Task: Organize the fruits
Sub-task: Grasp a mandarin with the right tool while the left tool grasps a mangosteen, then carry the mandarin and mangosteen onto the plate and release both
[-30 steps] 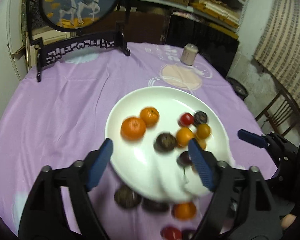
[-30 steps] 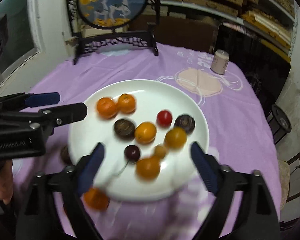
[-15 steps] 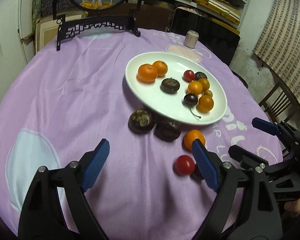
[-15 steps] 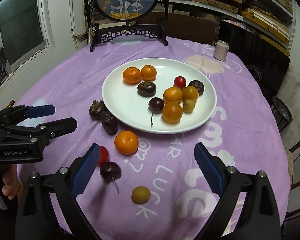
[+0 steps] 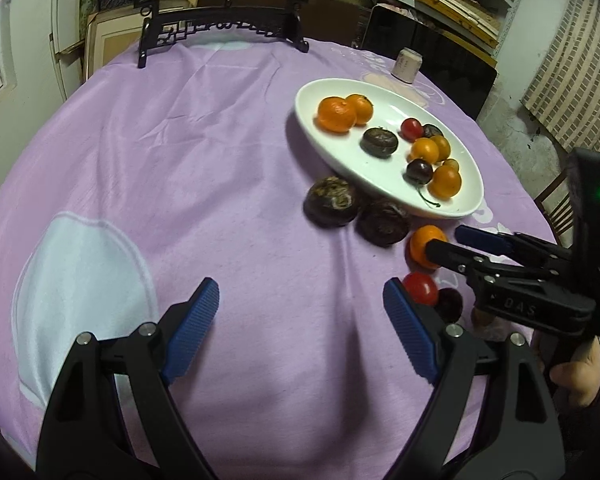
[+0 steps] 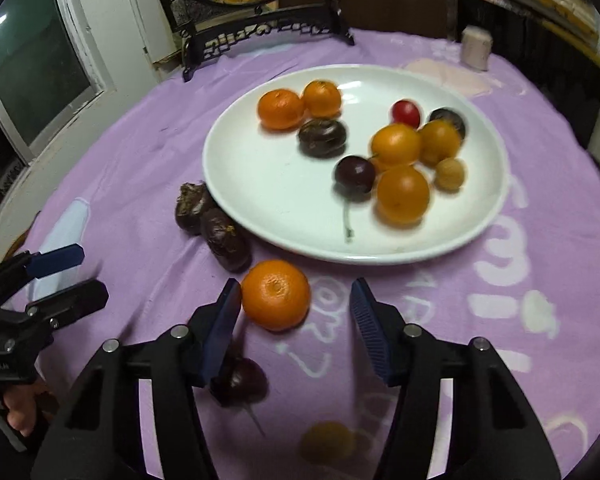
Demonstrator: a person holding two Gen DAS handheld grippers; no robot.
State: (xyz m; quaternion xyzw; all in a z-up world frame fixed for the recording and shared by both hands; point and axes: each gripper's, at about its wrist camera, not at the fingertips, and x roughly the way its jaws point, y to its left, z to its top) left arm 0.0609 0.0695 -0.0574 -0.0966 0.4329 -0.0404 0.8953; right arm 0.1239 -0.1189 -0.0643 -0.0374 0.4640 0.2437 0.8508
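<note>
Fruits (image 6: 396, 144) crowd white plate (image 6: 260, 184); mandarin (image 6: 276, 294) outside.

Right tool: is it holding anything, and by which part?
Nothing yet. The right tool, jaws just closing, straddles the tangerine; one pad looks near its side, the other is clear.

We see a glossy white glazed plate (image 6: 260, 184), a matt, creased purple cloth (image 5: 180, 152) over the surface, and ribbed blue pads (image 6: 366, 322) on matt black plastic.

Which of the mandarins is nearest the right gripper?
The lone mandarin on the purple cloth just below the plate, between the right gripper's closing jaws. The other two lie side by side on the plate's far side.
</note>
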